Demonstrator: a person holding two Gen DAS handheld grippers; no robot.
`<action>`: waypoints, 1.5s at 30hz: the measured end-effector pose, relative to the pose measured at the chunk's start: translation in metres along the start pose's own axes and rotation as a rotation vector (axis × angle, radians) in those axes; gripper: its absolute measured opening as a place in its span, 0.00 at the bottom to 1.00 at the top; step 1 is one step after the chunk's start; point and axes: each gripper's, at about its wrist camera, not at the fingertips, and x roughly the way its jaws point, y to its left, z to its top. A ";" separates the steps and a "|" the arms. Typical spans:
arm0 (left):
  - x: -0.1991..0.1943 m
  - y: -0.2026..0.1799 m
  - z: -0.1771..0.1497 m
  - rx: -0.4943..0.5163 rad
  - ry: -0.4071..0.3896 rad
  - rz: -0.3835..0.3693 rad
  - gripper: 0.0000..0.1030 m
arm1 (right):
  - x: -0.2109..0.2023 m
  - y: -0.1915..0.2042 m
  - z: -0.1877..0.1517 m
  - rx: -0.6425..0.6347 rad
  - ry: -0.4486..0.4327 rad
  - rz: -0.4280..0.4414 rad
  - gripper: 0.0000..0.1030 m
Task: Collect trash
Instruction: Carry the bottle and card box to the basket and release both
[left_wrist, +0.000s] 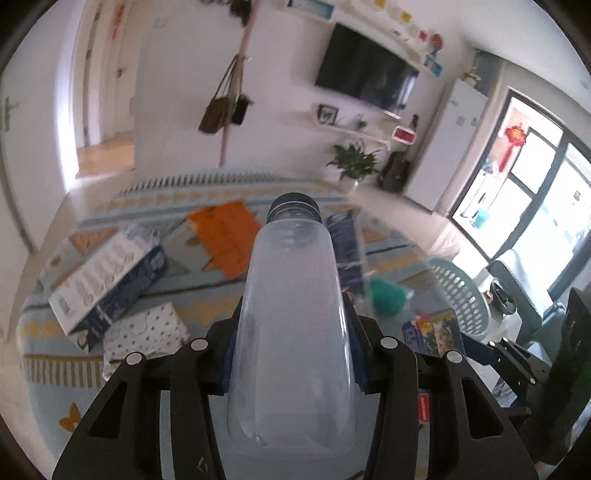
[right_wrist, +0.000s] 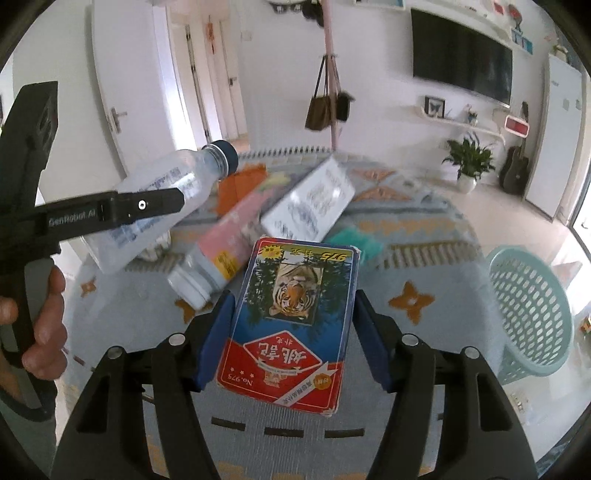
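My left gripper (left_wrist: 291, 332) is shut on a clear plastic bottle (left_wrist: 291, 325) with a dark cap, held above the rug; it also shows in the right wrist view (right_wrist: 162, 192). My right gripper (right_wrist: 293, 317) is shut on a red and blue tiger card box (right_wrist: 291, 317), also seen in the left wrist view (left_wrist: 432, 332). A light green perforated basket (right_wrist: 528, 317) stands on the floor at the right; it shows in the left wrist view (left_wrist: 461, 291) too.
On the patterned rug (right_wrist: 406, 229) lie a pink-labelled bottle (right_wrist: 218, 254), a white box (right_wrist: 314, 203), orange paper (left_wrist: 225, 236), a dotted packet (left_wrist: 144, 332), a teal item (left_wrist: 388, 295). A potted plant (right_wrist: 469, 162) and guitar (right_wrist: 515, 170) stand by the far wall.
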 end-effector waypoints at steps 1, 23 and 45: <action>-0.006 -0.007 0.003 0.010 -0.017 -0.010 0.43 | -0.006 -0.001 0.004 0.002 -0.016 -0.006 0.59; 0.052 -0.157 0.053 0.164 -0.010 -0.212 0.43 | -0.067 -0.174 0.042 0.267 -0.222 -0.315 0.59; 0.231 -0.263 0.025 0.206 0.257 -0.312 0.44 | 0.026 -0.346 -0.042 0.636 0.055 -0.468 0.60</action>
